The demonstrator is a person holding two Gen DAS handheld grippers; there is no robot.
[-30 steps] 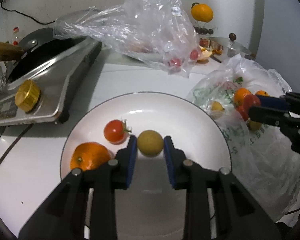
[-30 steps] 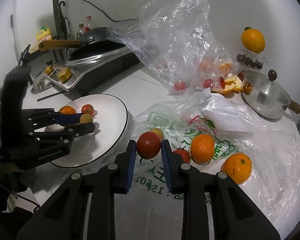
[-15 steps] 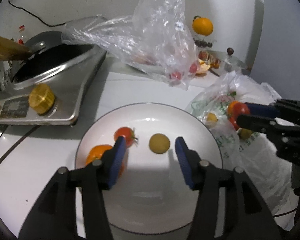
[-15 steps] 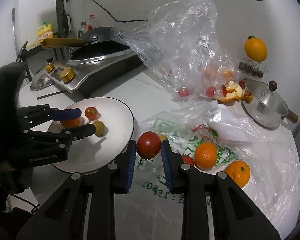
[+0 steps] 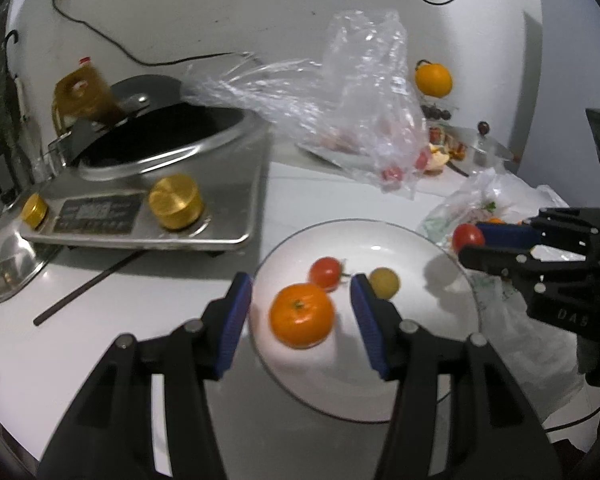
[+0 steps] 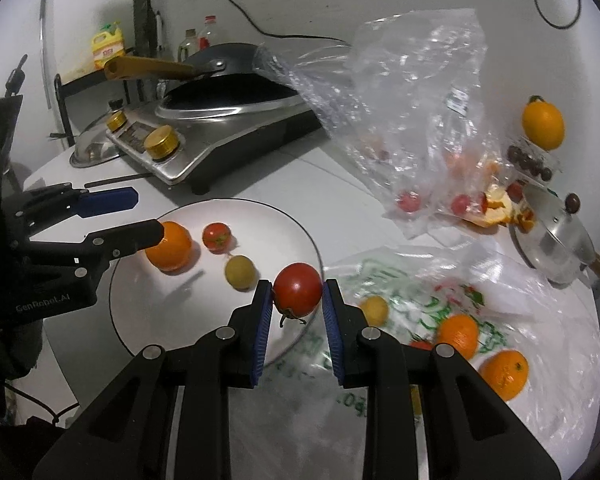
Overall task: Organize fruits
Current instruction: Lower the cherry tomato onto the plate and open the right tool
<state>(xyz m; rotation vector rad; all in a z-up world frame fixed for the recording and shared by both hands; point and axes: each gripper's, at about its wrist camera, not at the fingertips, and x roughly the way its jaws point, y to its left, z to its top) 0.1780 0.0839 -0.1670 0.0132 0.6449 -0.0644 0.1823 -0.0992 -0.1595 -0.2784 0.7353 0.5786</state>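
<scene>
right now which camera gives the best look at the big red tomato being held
The right wrist view: the big red tomato sits close and centred, clamped between the right hand-held gripper pads, stem visible. In the left wrist view it is small, far right, partly hidden by that hand-held gripper's finger.

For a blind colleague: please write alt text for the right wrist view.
The right gripper holds a red tomato above the rim of a white plate carrying an orange, small tomato and yellow-green fruit. The open left gripper is at left.
</scene>
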